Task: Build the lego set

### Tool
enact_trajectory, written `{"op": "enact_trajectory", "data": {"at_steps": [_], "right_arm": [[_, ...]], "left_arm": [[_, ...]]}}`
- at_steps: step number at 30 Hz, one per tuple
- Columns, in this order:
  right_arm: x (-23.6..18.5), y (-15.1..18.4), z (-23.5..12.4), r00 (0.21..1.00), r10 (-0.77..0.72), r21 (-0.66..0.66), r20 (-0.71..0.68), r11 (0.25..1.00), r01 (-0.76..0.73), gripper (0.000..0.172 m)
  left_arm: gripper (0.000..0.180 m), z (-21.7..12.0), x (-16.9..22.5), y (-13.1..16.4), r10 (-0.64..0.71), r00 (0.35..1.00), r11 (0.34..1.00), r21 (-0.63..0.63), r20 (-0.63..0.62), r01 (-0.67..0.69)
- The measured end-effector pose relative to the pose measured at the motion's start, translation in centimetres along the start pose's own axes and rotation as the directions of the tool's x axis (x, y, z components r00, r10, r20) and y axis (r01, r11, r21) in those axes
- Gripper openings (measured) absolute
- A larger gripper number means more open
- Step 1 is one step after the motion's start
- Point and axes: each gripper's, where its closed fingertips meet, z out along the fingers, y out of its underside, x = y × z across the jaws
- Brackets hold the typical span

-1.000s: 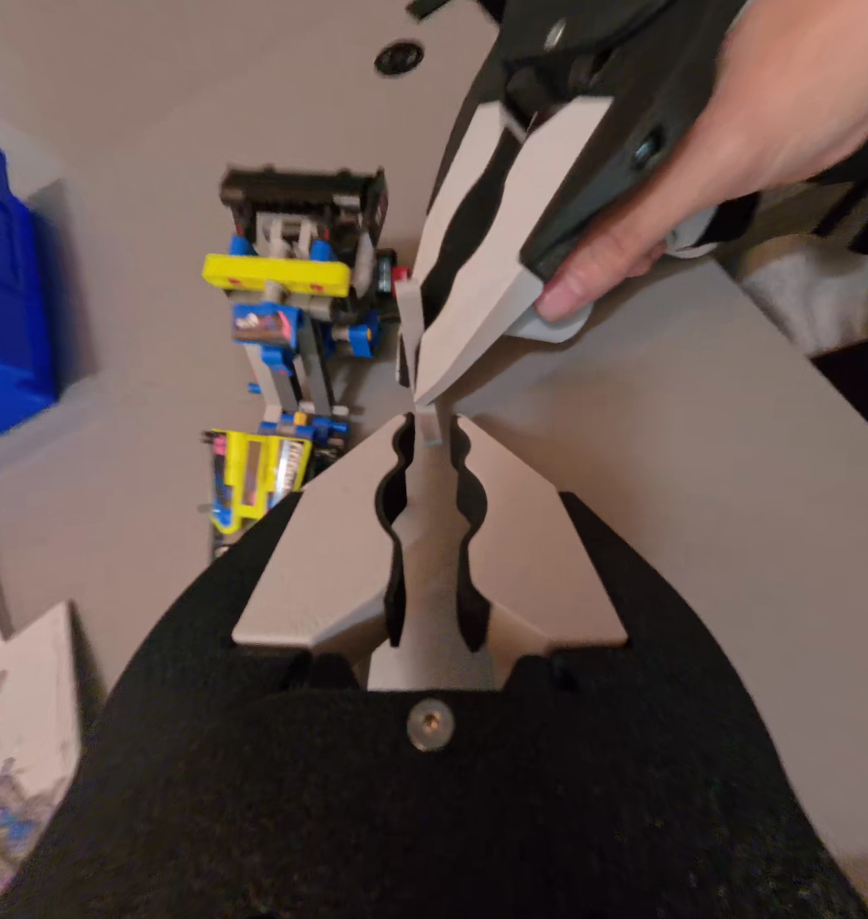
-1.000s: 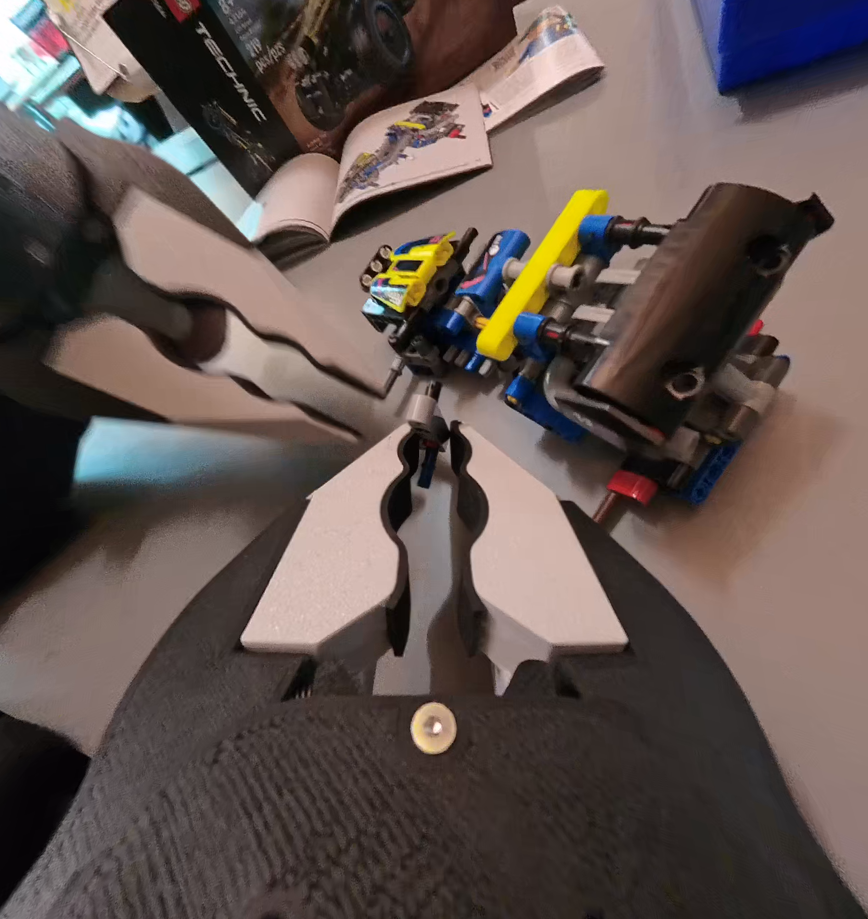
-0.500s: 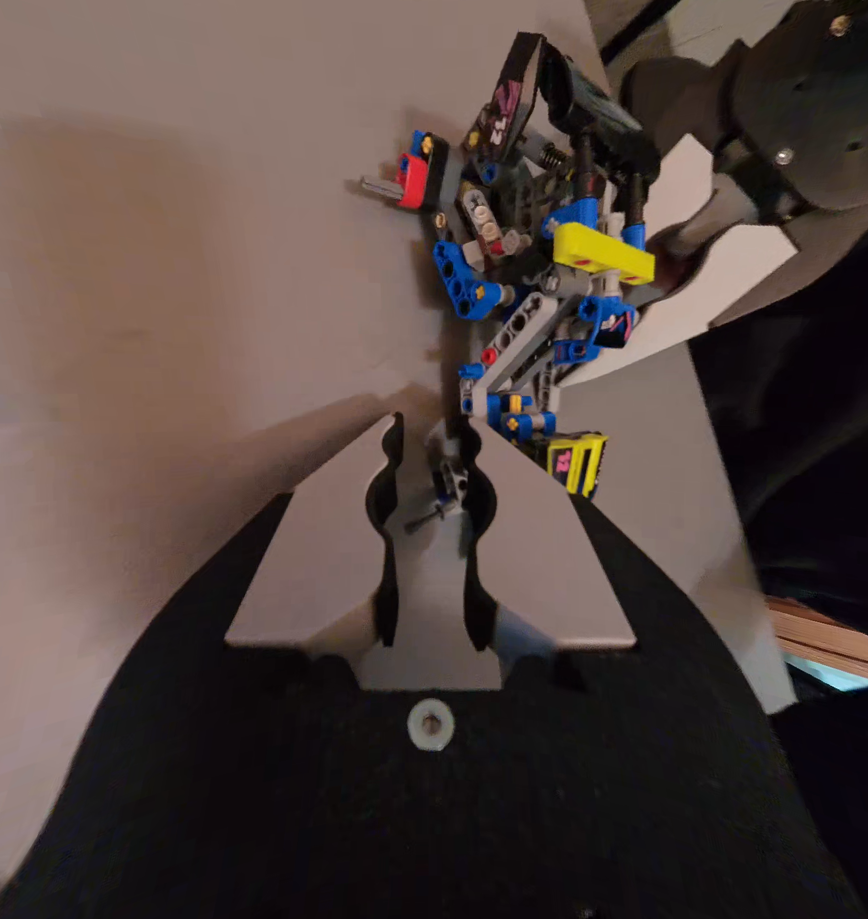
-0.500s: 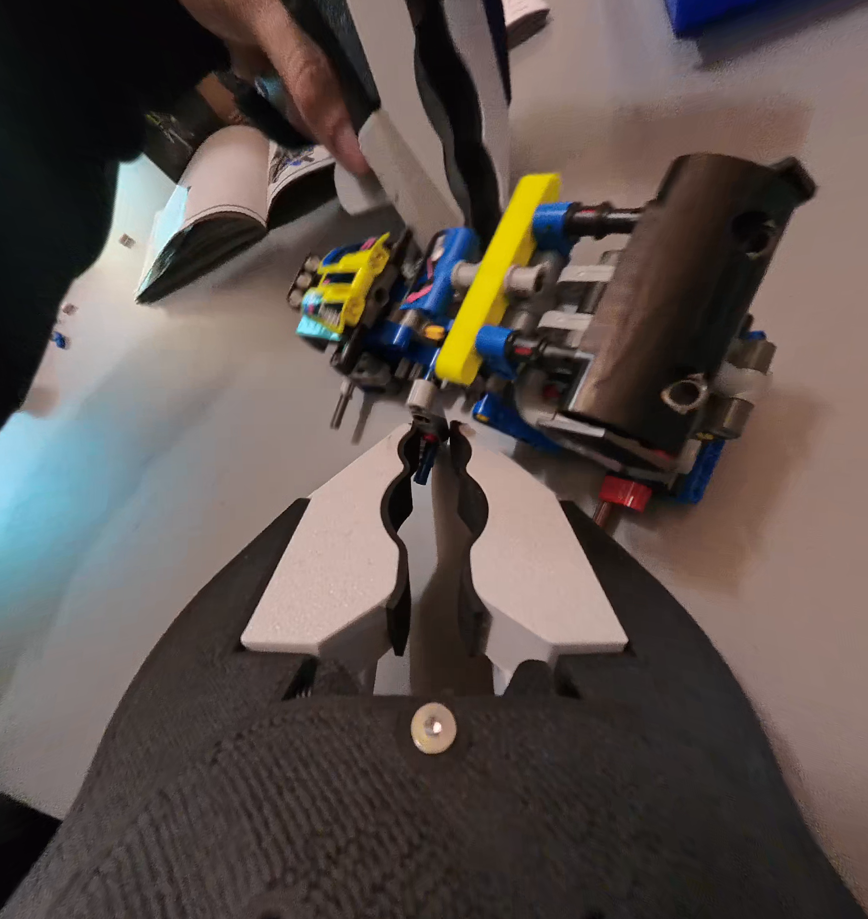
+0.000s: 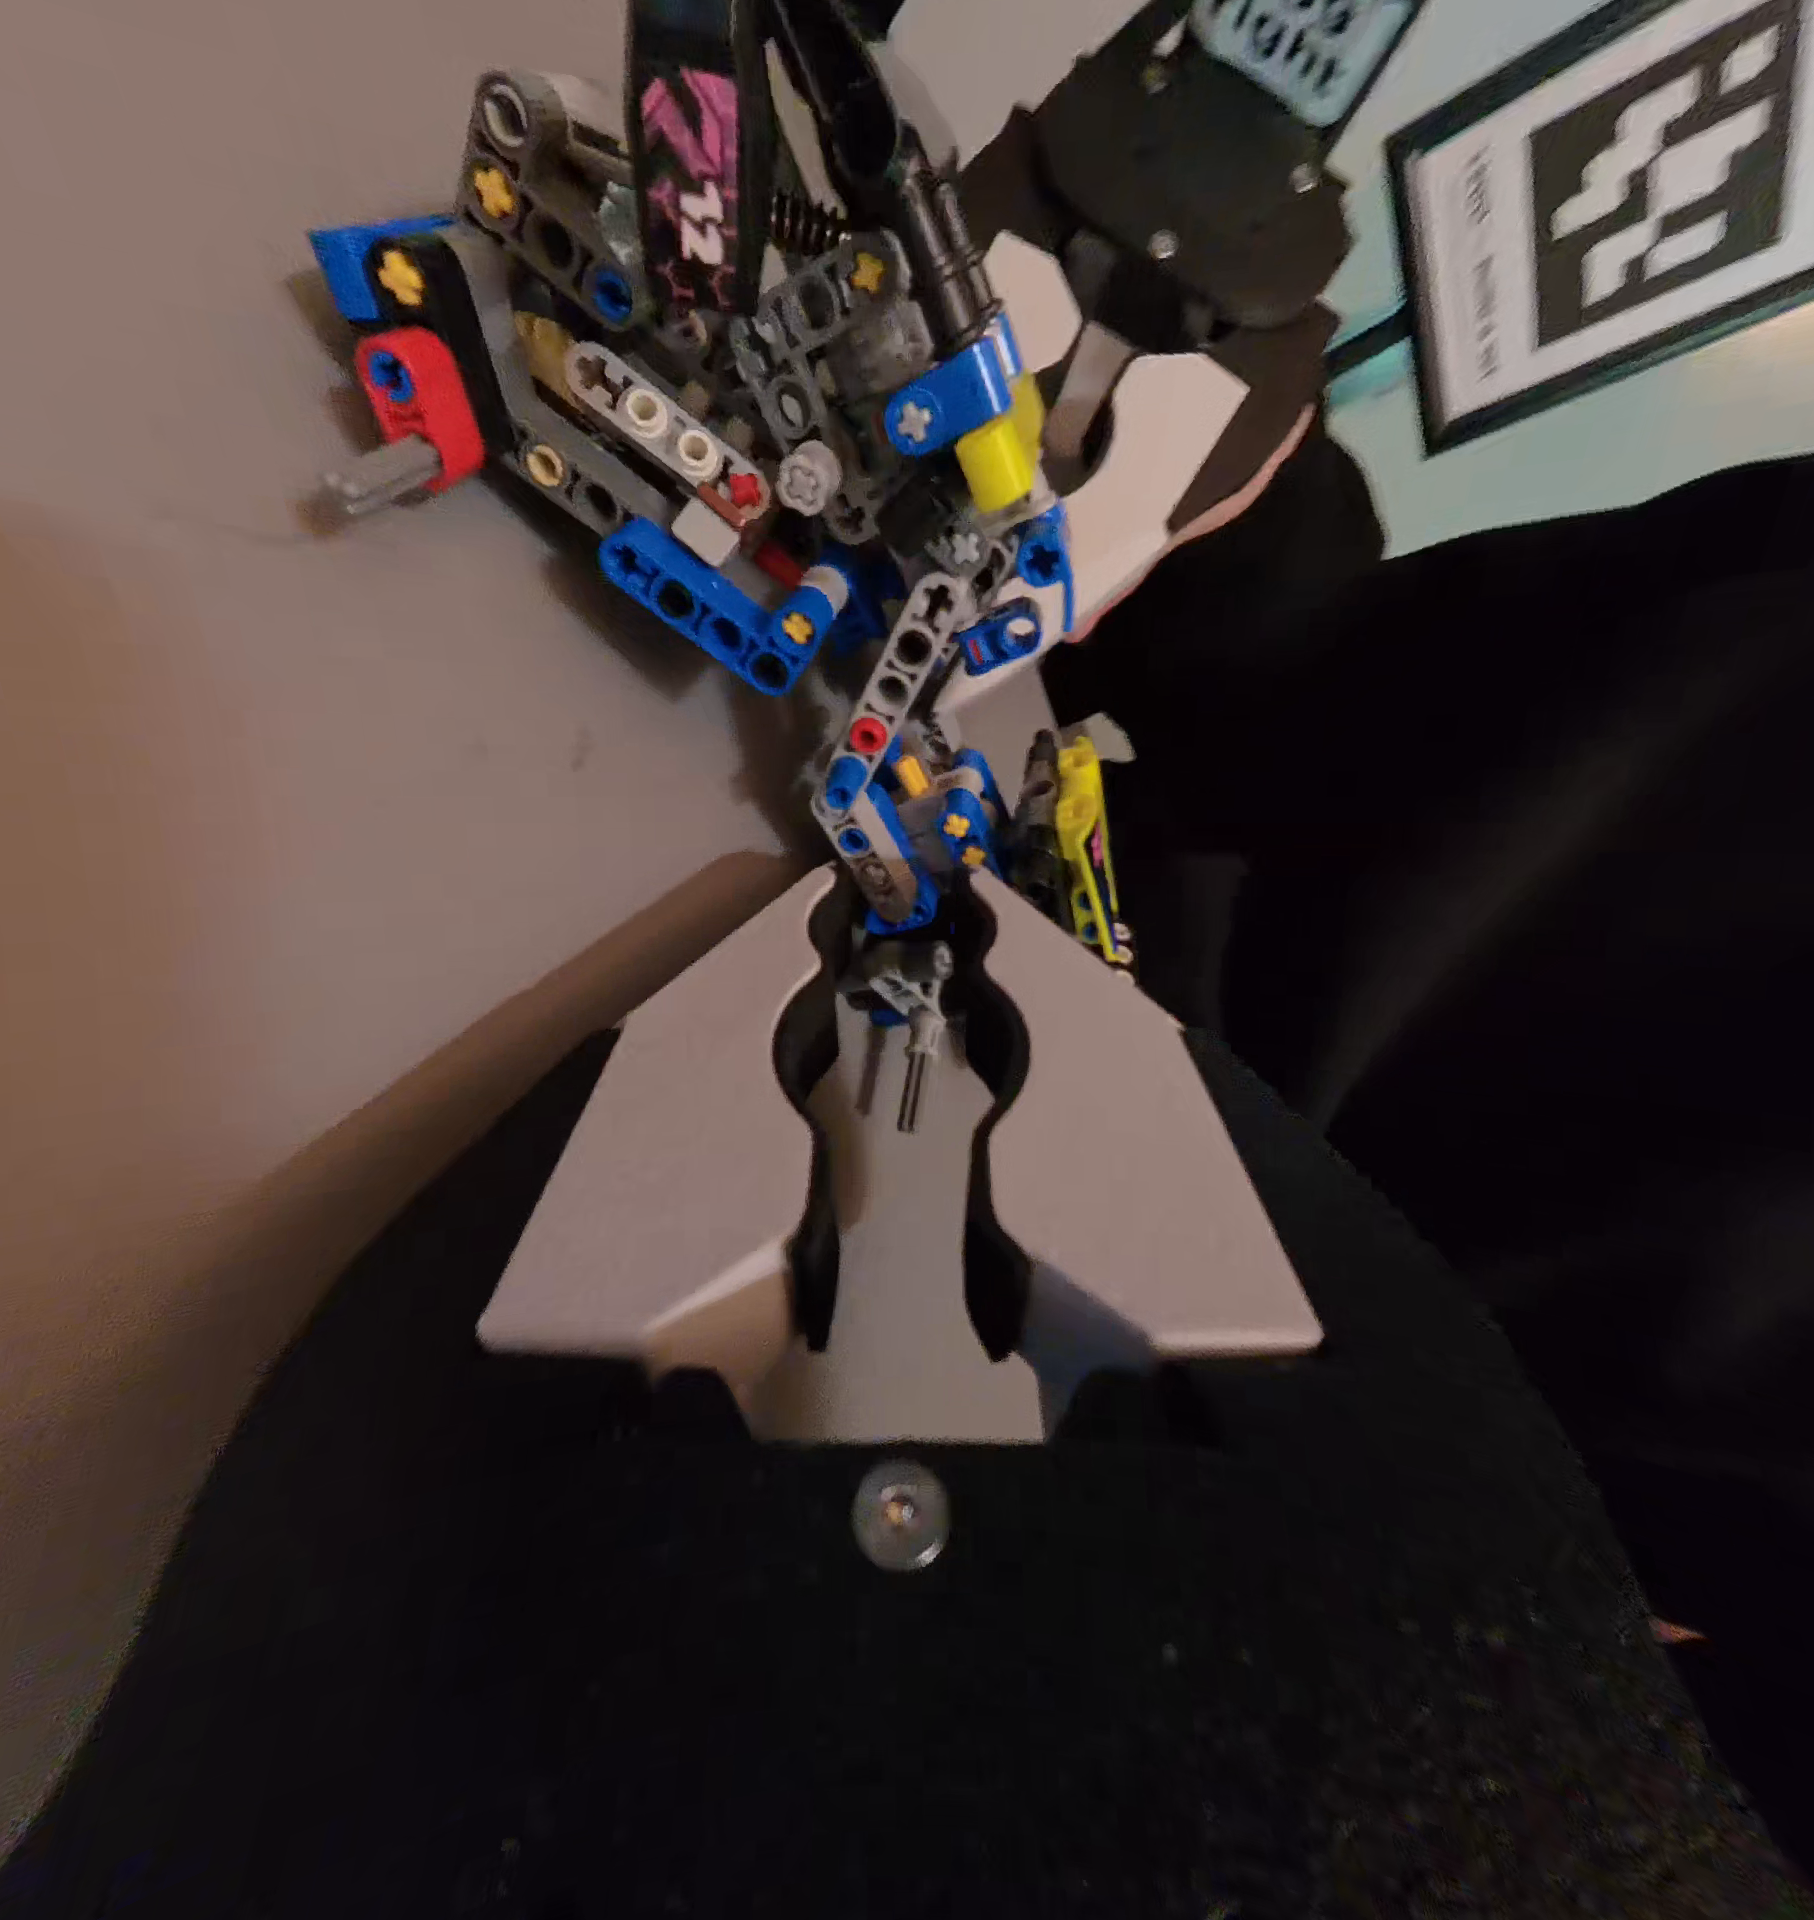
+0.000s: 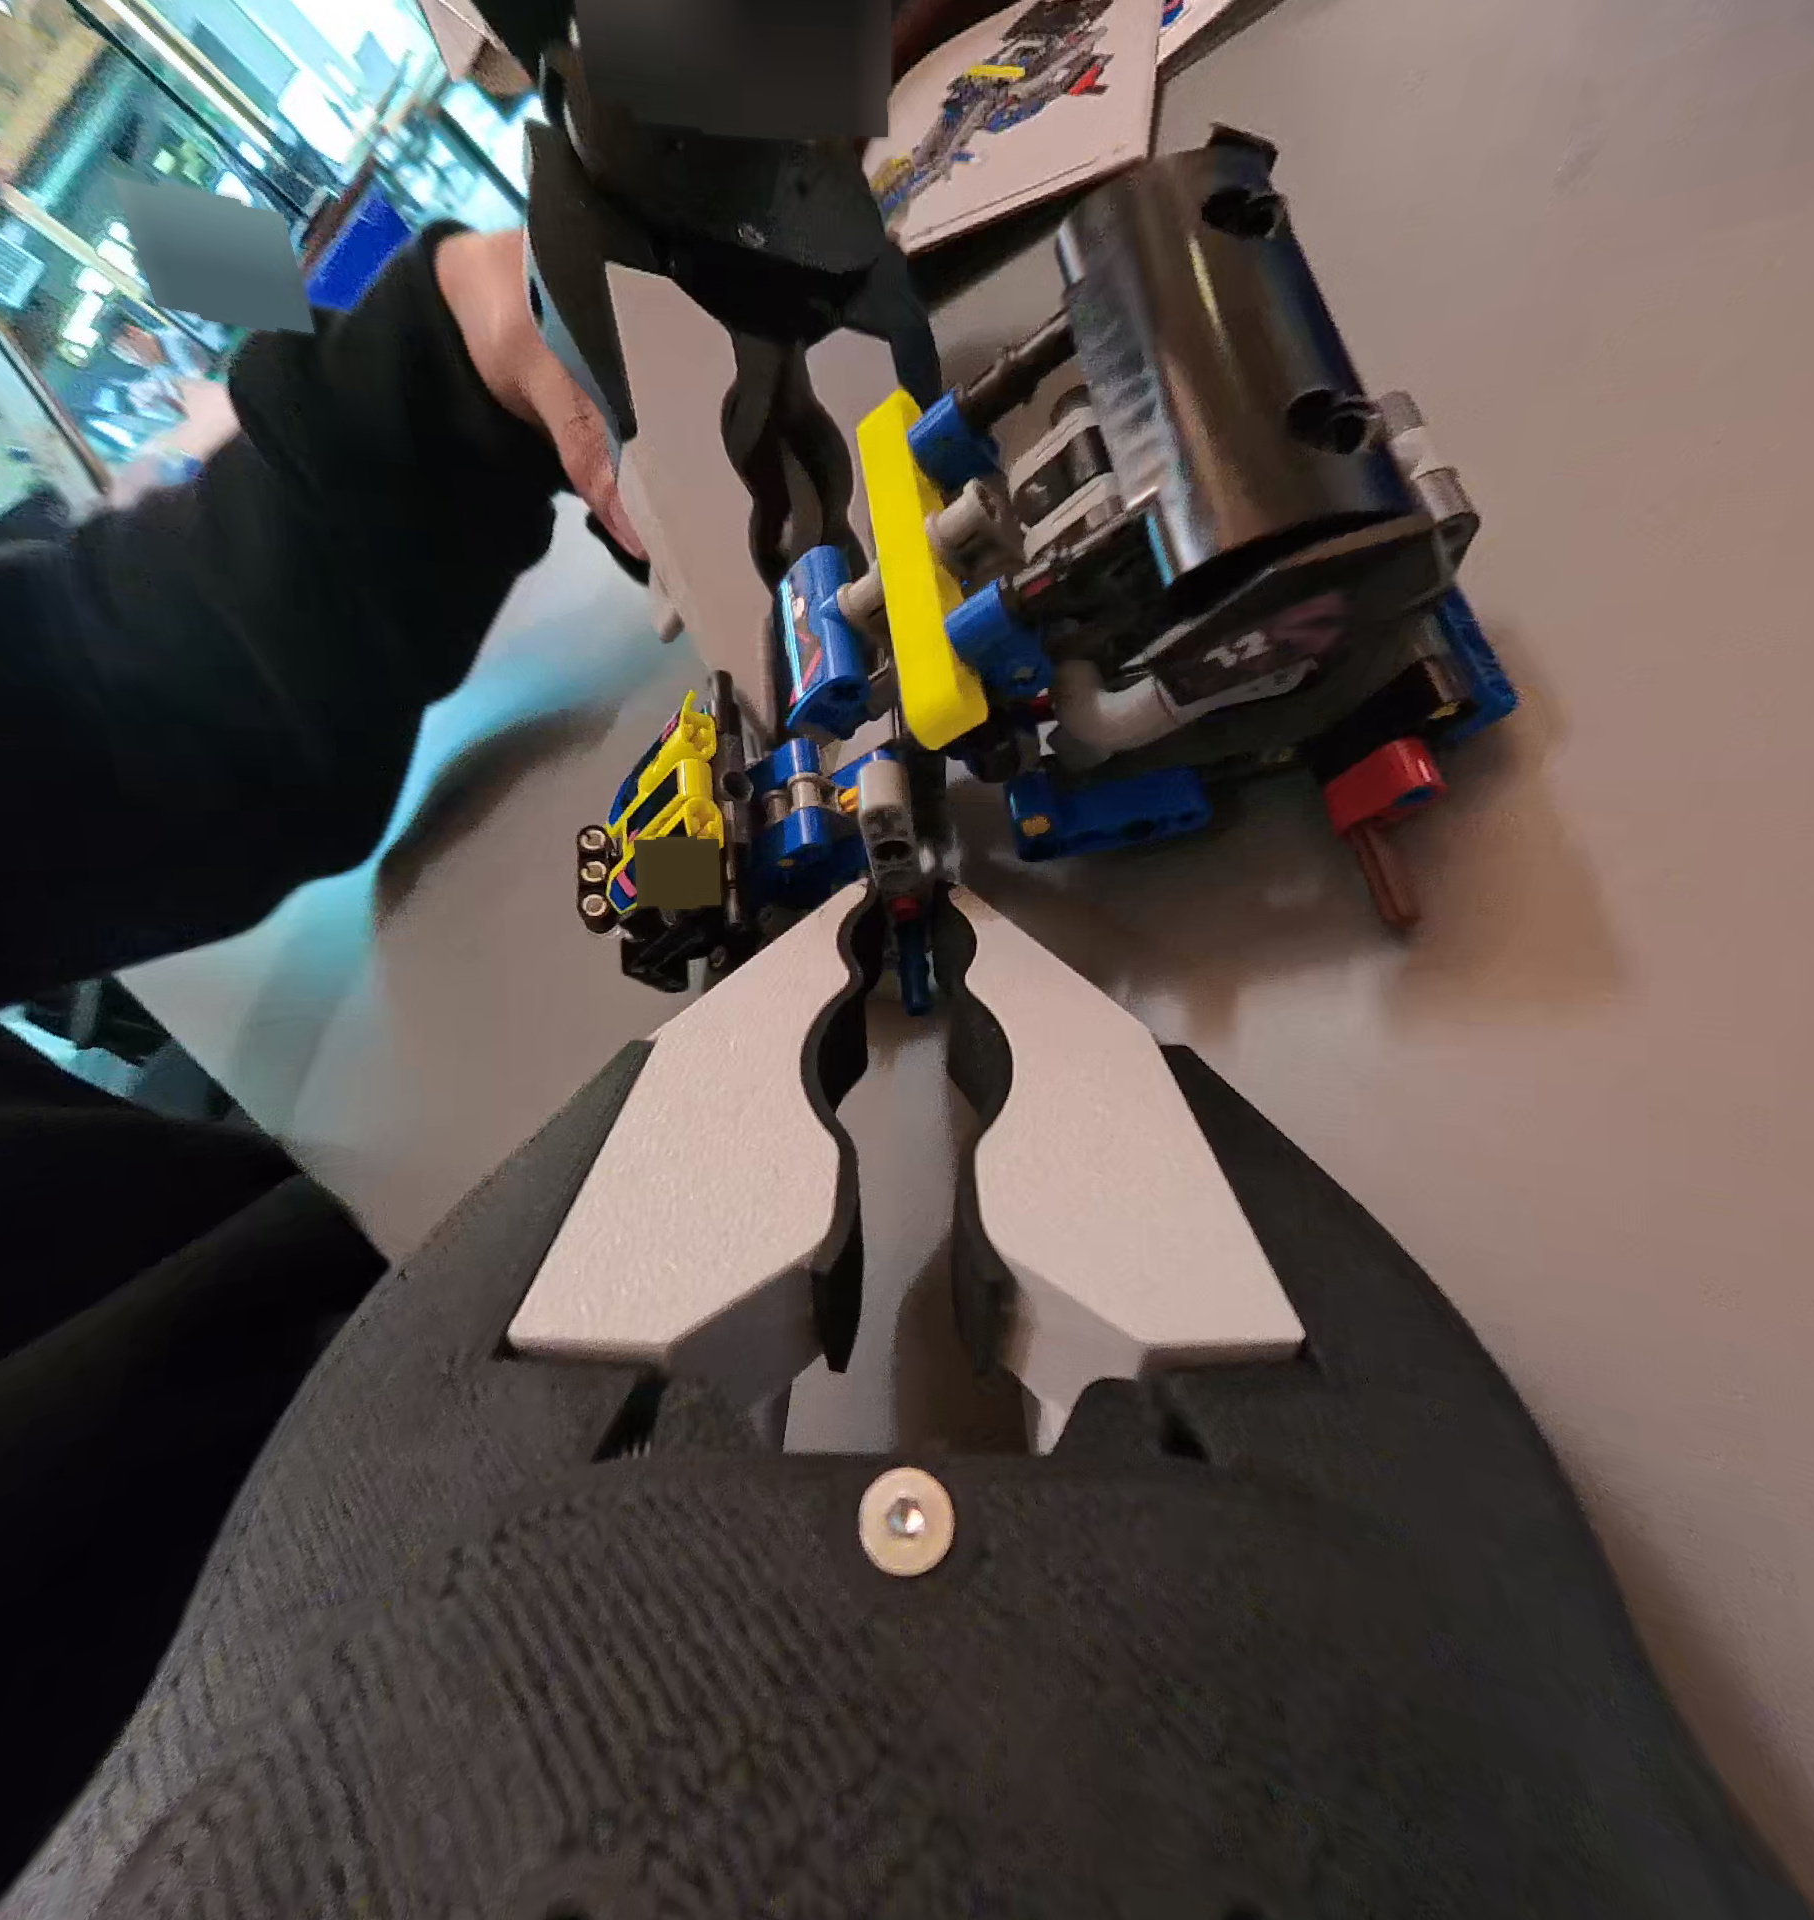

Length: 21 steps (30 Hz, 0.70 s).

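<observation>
Evidently, right tongs clench a small grey-and-blue connector piece against the brick-built vehicle model; left tongs grasp its front linkage on the tabletop.

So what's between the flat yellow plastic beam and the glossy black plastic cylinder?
Blue sleeves, a black axle and pale grey links; right wrist view shows it.

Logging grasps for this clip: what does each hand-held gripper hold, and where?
Right hand-held gripper: small grey connector piece, by its end. Left hand-held gripper: brick model, at its narrow blue-grey end.
</observation>
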Motion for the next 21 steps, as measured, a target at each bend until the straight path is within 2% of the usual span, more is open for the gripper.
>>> {"op": "enact_trajectory", "data": {"at_steps": [1,4,6,8,11,14,16,17,19,21], "right_arm": [[-0.1,-0.1,-0.1,1.000,0.007,0.002,0.026,1.000,-0.007,0.006],[0.2,-0.2,-0.3,0.999,0.038,0.002,0.037,0.999,-0.039,0.006],[0.3,-0.3,-0.8,0.999,0.012,0.022,0.036,1.000,-0.013,0.006],[0.1,-0.5,-1.5,0.999,-0.012,0.052,0.042,0.999,0.010,0.006],[-1.5,-1.5,-2.2,0.996,-0.077,0.148,0.050,0.987,0.069,0.006],[-1.6,-1.4,-2.3,0.991,-0.128,0.113,-0.047,0.985,0.133,0.005],[-2.9,-1.2,-2.1,0.982,-0.187,0.072,-0.026,0.980,0.188,0.006],[-3.2,-1.4,-2.1,0.979,-0.203,0.065,-0.028,0.977,0.204,0.006],[-4.1,-1.8,-2.3,0.972,-0.233,0.080,-0.016,0.969,0.233,0.005],[-3.6,-1.7,-2.7,0.968,-0.243,0.061,-0.057,0.967,0.247,0.006]], "left_arm": [[0.014,-0.2,0.1,-0.3,-0.012,1.000,0.999,0.031,-0.006,0.012],[0.012,-0.4,0.2,-1.0,-0.017,1.000,0.998,0.065,0.007,0.016],[0.014,-1.1,-0.8,-1.0,0.032,0.992,0.998,0.041,0.121,-0.037],[0.013,-2.7,-0.6,-2.6,0.110,0.964,0.987,0.084,0.241,-0.134],[0.013,-2.9,4.1,-5.5,0.299,0.901,0.929,0.119,0.313,-0.349],[0.017,0.2,8.0,-6.2,0.547,0.761,0.823,-0.057,0.349,-0.565],[0.022,2.1,7.7,-6.3,0.674,0.634,0.731,-0.213,0.380,-0.649],[0.025,2.7,7.1,-6.2,0.709,0.593,0.700,-0.280,0.382,-0.657],[0.025,3.7,6.2,-5.6,0.731,0.596,0.683,-0.347,0.333,-0.643],[0.015,4.2,6.2,-5.3,0.726,0.626,0.687,-0.335,0.285,-0.644]]}}
